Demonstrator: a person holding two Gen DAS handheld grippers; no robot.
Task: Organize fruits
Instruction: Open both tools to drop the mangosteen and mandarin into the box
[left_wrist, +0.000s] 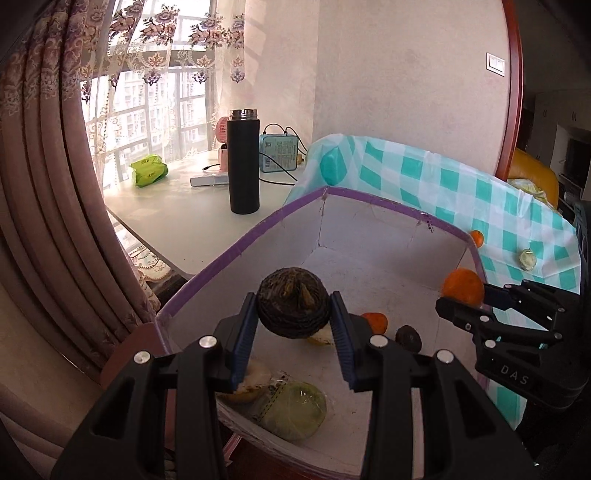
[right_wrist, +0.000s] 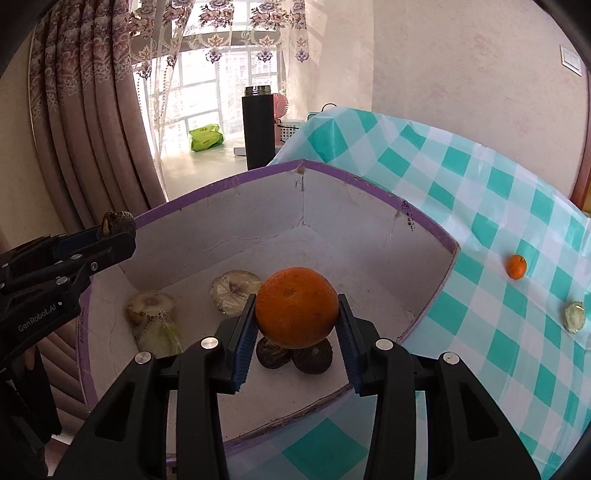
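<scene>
Fruit, two pieces in the air above the box (right_wrist: 424, 218), one in each gripper. All places are given from the box: white inside, purple-rimmed, standing on a teal-and-white checked cloth (right_wrist: 480, 206).

Left of the box, outside its wall: brown curtain (left_wrist: 55, 184), then a white table (left_wrist: 177, 218) bearing a green packet (left_wrist: 149, 170) and a black flask (left_wrist: 243, 162).

Over the box's left rim: left gripper (left_wrist: 293, 323), pads clamped on a dark scaly fruit (left_wrist: 293, 306). The fruit is roundish with no clear long axis; a split, yellowish patch on its crown faces up toward the camera. It sits at the fingertips, bulging above them.

On the box floor, left side: a pale wrapped fruit (right_wrist: 234, 286), a pale halved-looking one (right_wrist: 149, 306), and a green one in clear wrap (left_wrist: 291, 410) nearest the front wall.

Over the box's middle: right gripper (right_wrist: 297, 319), pads closed on an orange (right_wrist: 297, 306). Round, no long axis; a small navel dimple faces the camera. It is held at the fingertips, pinched at its widest girth. Directly beneath it on the floor lie two dark brown fruits (right_wrist: 310, 356), touching.

Right of the box, on the cloth: a small orange (right_wrist: 516, 266), then farther right a pale greenish fruit (right_wrist: 574, 316), well apart from each other.
</scene>
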